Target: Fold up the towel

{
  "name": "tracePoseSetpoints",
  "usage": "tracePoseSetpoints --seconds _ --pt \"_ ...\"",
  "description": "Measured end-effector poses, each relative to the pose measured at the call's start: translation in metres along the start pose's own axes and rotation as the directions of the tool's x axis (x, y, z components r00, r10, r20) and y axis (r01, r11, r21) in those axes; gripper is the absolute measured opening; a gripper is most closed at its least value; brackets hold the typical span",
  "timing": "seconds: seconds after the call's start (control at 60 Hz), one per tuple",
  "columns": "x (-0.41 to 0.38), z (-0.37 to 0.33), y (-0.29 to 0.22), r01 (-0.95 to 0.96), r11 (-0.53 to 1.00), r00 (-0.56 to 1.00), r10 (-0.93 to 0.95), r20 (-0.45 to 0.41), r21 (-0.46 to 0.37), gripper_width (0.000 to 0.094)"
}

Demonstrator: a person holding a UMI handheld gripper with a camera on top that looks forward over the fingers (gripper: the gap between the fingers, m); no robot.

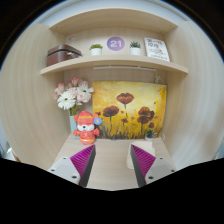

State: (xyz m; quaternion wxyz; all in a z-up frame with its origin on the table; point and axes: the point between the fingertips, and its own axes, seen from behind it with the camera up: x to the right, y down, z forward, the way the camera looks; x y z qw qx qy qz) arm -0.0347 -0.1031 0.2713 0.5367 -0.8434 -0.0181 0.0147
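Note:
No towel shows in this view. My gripper (112, 165) is open, its two fingers with magenta pads (85, 164) spread apart over the bare light wooden tabletop (112, 150), with nothing between them. The gripper points at the back wall of a wooden nook.
Beyond the fingers stand an orange toy figure (86, 127), a vase of white and pink flowers (72, 97), and a yellow poppy painting (129, 110). A shelf (112, 62) above holds a brown box (62, 53), two small potted plants (97, 48), a purple round sign (116, 44) and a framed card (156, 47).

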Motion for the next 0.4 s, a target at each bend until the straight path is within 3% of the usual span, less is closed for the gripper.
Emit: tracePoseSetpoints --seconds 0.4 --pt "-0.03 -0.059 0.045 0.005 0.999 1.0 -0.005 0.003 -0.037 0.0689"
